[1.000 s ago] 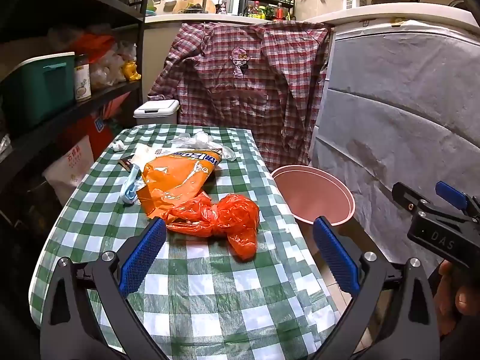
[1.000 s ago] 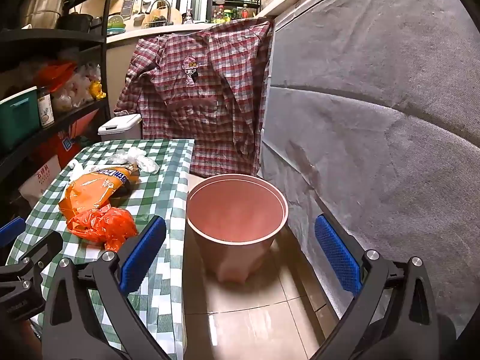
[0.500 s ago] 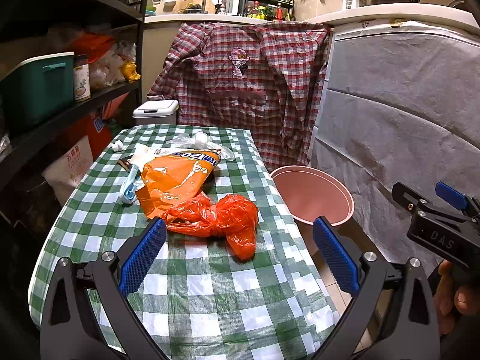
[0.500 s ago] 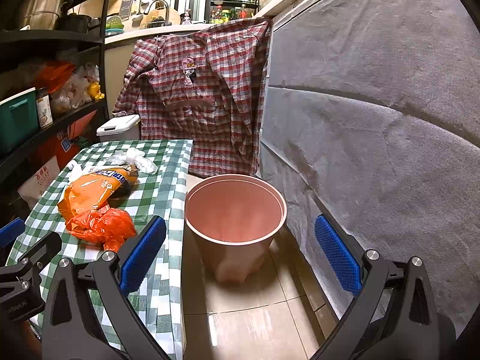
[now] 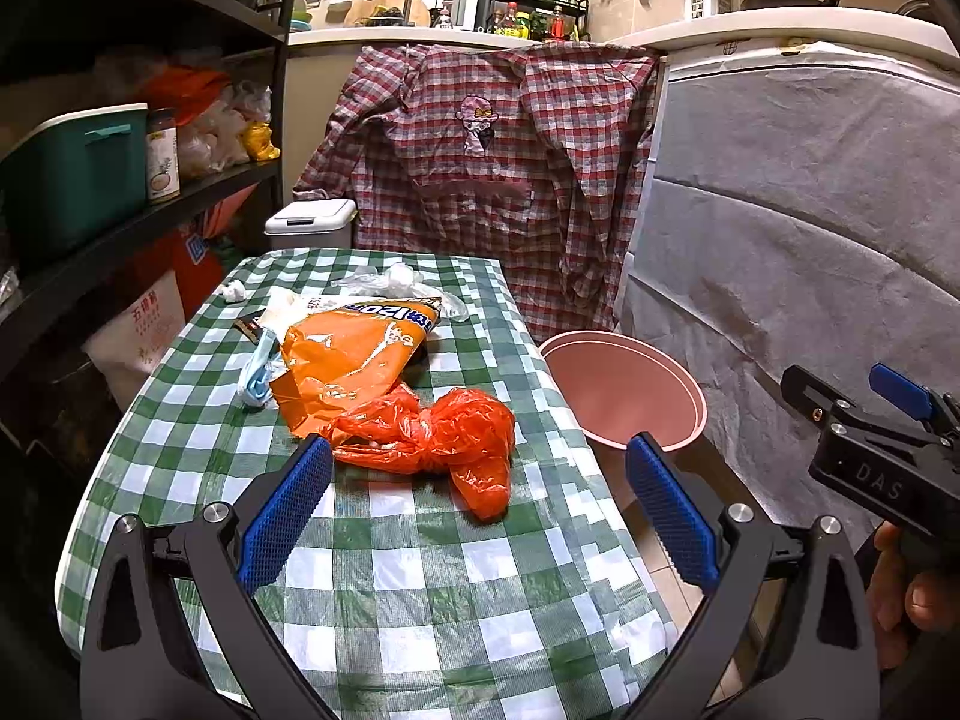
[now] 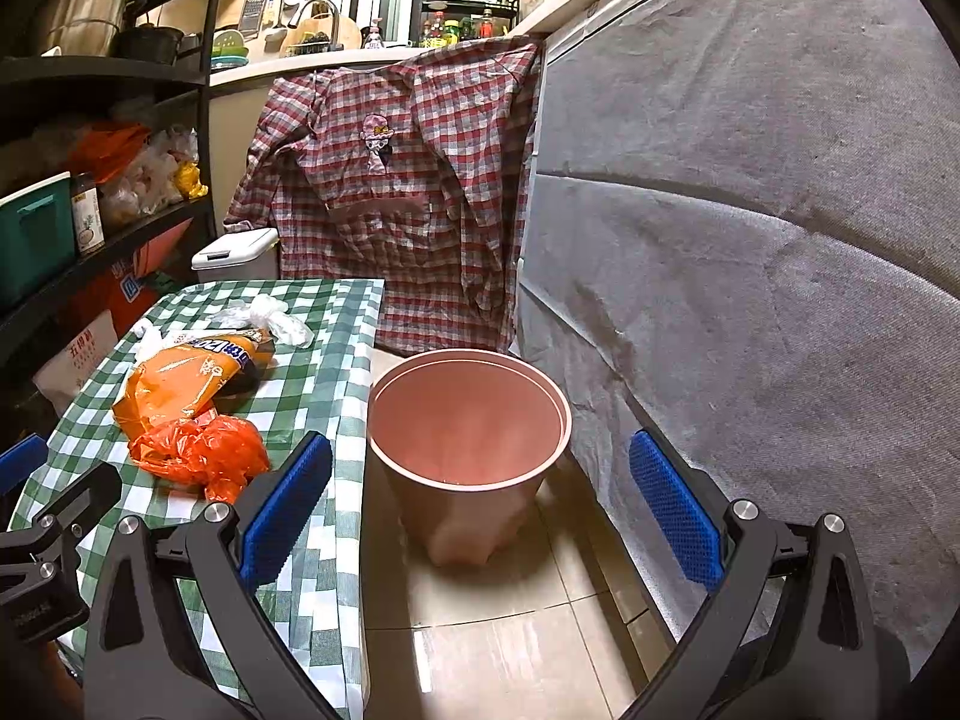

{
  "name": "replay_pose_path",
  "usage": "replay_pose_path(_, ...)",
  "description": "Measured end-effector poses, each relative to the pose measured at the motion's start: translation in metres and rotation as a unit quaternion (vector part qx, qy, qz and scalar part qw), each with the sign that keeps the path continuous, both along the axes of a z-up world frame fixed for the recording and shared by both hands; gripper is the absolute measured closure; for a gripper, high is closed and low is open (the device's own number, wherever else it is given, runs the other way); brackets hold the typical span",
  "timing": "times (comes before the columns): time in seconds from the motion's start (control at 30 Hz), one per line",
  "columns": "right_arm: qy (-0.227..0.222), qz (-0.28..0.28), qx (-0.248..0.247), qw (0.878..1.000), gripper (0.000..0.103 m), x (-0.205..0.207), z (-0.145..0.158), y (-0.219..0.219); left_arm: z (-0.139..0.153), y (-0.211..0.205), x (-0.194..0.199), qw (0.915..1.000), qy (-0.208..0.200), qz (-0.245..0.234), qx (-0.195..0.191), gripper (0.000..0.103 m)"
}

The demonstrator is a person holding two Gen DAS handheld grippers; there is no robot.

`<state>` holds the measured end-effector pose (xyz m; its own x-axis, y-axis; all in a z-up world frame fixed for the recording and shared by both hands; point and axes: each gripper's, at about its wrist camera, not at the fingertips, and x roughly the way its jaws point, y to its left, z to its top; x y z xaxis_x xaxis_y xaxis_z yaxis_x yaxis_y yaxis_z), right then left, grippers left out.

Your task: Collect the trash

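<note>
**Both jaws wide, nothing picked up yet**

Our left gripper (image 5: pixel 477 516) stands with its jaws wide apart and empty, hovering over the near end of the checked table (image 5: pixel 420 600). Just ahead of its blue pads lies the red plastic bag (image 5: pixel 444 438), crumpled and touching the orange snack bag (image 5: pixel 348 360) behind it. Farther back sit a clear plastic wrapper (image 5: pixel 390 282), a light blue mask (image 5: pixel 255 375) and a small white wad (image 5: pixel 233 292). Our right gripper (image 6: pixel 477 510) is equally wide and empty, aimed at the pink bin (image 6: pixel 468 414) on the floor beside the table.

We judge this the approach, with no trash collected. Next we should lower the left jaws around the red bag and close on its bunched middle.

Compared with a second ago, the left view has crept slightly closer to the red bag; nothing on the table has shifted.
</note>
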<state>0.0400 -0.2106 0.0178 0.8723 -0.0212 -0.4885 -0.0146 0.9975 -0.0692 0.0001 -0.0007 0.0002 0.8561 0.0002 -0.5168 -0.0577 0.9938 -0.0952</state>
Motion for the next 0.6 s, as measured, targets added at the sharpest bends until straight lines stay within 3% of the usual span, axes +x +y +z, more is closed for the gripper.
replay_pose_path(0.43,-0.002,0.003,0.005,1.0,0.006,0.002,0.002,-0.009,0.001,0.0,-0.001,1.0,-0.003,-0.004,-0.001,0.009)
replay_pose_path(0.6,-0.01,-0.002,0.02,1.0,0.011,0.003,0.009,-0.016,0.011,-0.001,-0.001,0.9998,-0.015,-0.014,0.005,0.021)
